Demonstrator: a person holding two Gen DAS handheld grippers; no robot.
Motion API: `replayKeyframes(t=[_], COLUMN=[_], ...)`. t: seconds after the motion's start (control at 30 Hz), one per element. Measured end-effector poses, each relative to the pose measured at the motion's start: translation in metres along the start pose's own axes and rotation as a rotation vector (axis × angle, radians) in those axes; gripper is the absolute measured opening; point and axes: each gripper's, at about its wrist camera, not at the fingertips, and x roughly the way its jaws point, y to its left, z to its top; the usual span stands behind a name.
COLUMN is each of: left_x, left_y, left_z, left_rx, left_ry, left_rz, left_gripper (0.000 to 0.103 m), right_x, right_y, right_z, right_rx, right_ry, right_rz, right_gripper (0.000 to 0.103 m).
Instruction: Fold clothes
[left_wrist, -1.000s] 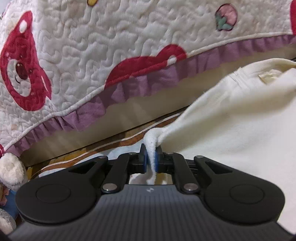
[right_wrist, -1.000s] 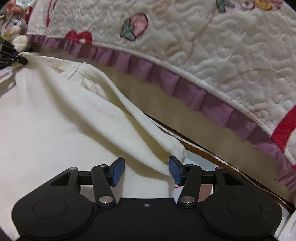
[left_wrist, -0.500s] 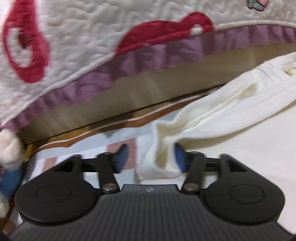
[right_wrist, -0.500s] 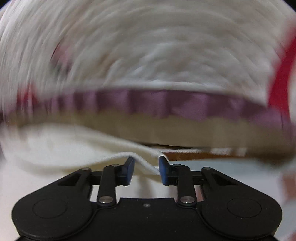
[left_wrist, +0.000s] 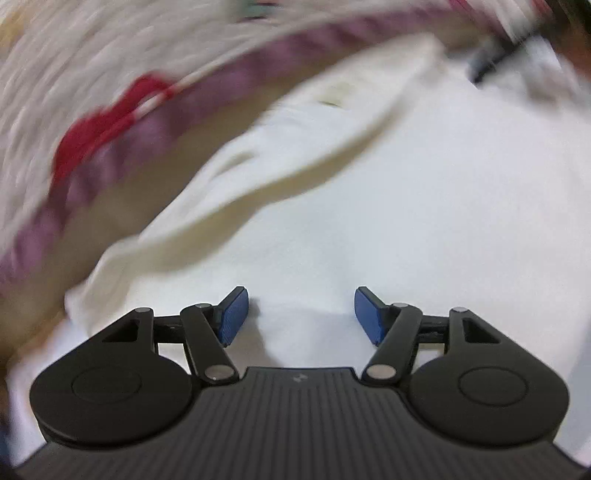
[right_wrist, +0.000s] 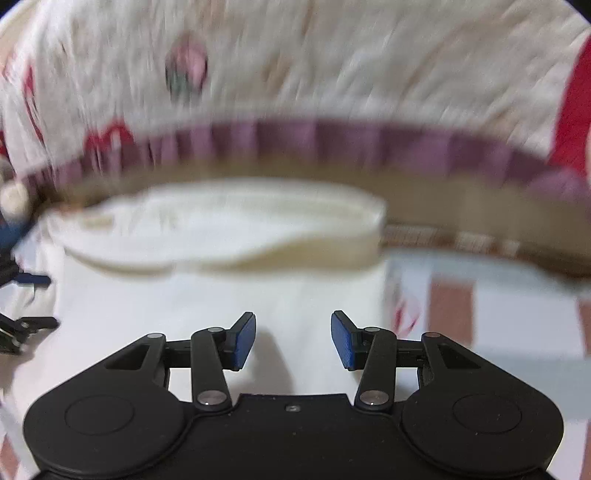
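Both the left gripper (left_wrist: 301, 314) and right gripper (right_wrist: 293, 339) hover spread, jaws just opening, apparently empty above the blurred cream garment (left_wrist: 424, 221).

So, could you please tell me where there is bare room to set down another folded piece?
Bare striped sheet lies right of the cream garment, below the quilt's purple frill. The garment's left side is crowded by the left gripper.

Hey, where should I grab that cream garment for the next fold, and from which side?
Probably the cream garment by its folded-over far edge, at the right-hand corner. Come in from the right: that corner ends free over the checked sheet, and its raised lip gives the pads something to pinch.
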Motion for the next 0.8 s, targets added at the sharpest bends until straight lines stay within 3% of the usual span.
replayKeyframes(t=[0.1, 0.2, 0.3, 0.4, 0.57, 0.63, 0.67, 0.73, 0.8], left_x=[0.015, 0.039, 0.058, 0.065, 0.071, 0.052, 0.039, 0.013, -0.007], left_y=[-0.005, 0.013, 0.039, 0.068, 0.099, 0.097, 0.093, 0.075, 0.051], left_z=[0.021, 0.041, 0.053, 0.052, 0.035, 0.022, 0.016, 0.007, -0.003], left_rx=[0.014, -0.129, -0.24, -0.343, -0.473, -0.509, -0.512, -0.482, -0.433], left_ry=[-0.022, -0.013, -0.056, -0.106, 0.009, 0.02, -0.001, -0.045, -0.057], left_rz=[0.002, 0.025, 0.165, 0.268, 0.335, 0.306, 0.255, 0.176, 0.152], left_gripper=[0.064, 0.064, 0.064, 0.064, 0.064, 0.064, 0.065, 0.066, 0.068], right_x=[0.019, 0.043, 0.069, 0.076, 0.076, 0.054, 0.034, -0.01, -0.044], right_y=[0.032, 0.052, 0.061, 0.053, 0.02, 0.01, 0.005, -0.004, -0.015], right_z=[0.014, 0.034, 0.054, 0.072, 0.083, 0.074, 0.064, 0.037, 0.003], right_rx=[-0.061, -0.11, -0.132, -0.059, 0.103, 0.126, 0.13, 0.163, 0.225], right_ry=[0.043, 0.03, 0.008, -0.071, -0.091, -0.137, -0.179, -0.247, -0.26], right_rz=[0.032, 0.023, -0.036, -0.039, -0.047, 0.005, 0.078, 0.211, 0.271], right_gripper=[0.053, 0.062, 0.062, 0.062, 0.062, 0.062, 0.061, 0.062, 0.062])
